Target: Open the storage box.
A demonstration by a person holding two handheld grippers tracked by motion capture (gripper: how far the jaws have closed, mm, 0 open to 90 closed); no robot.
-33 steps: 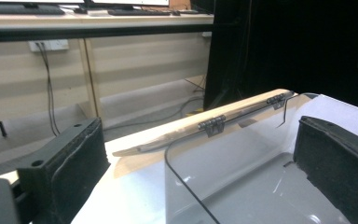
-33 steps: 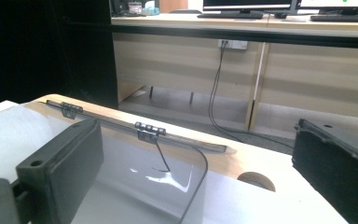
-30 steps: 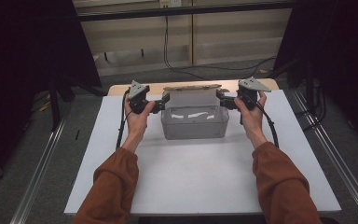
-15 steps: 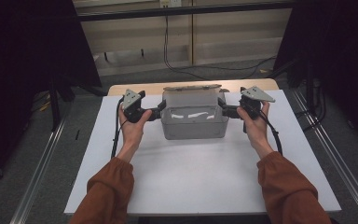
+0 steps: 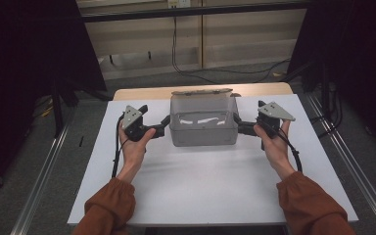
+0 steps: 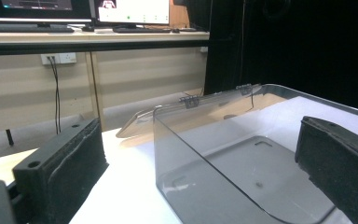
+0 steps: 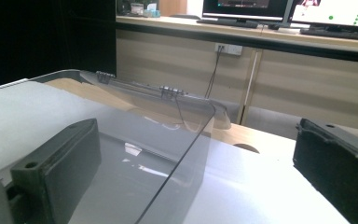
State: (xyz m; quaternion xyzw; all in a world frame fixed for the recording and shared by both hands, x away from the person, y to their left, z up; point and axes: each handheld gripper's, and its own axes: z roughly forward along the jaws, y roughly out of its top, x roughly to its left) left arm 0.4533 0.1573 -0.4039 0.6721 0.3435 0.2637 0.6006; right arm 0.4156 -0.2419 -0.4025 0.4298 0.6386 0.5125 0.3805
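Both grippers are mine, one in each hand. At the left, my left gripper (image 5: pixel 165 122) has its jaws spread wide, straddling the left wall of one clear plastic box (image 5: pixel 203 131) without squeezing it. At the right, my right gripper (image 5: pixel 238 126) straddles the right wall, equally wide. One box sits toward the far middle of one white table (image 5: pixel 200 186), lid (image 5: pixel 201 91) hinged open behind.

Monitors (image 6: pixel 130 10) and keyboards sit on a wooden counter (image 7: pixel 279 39) beyond the white table (image 5: pixel 210 181).
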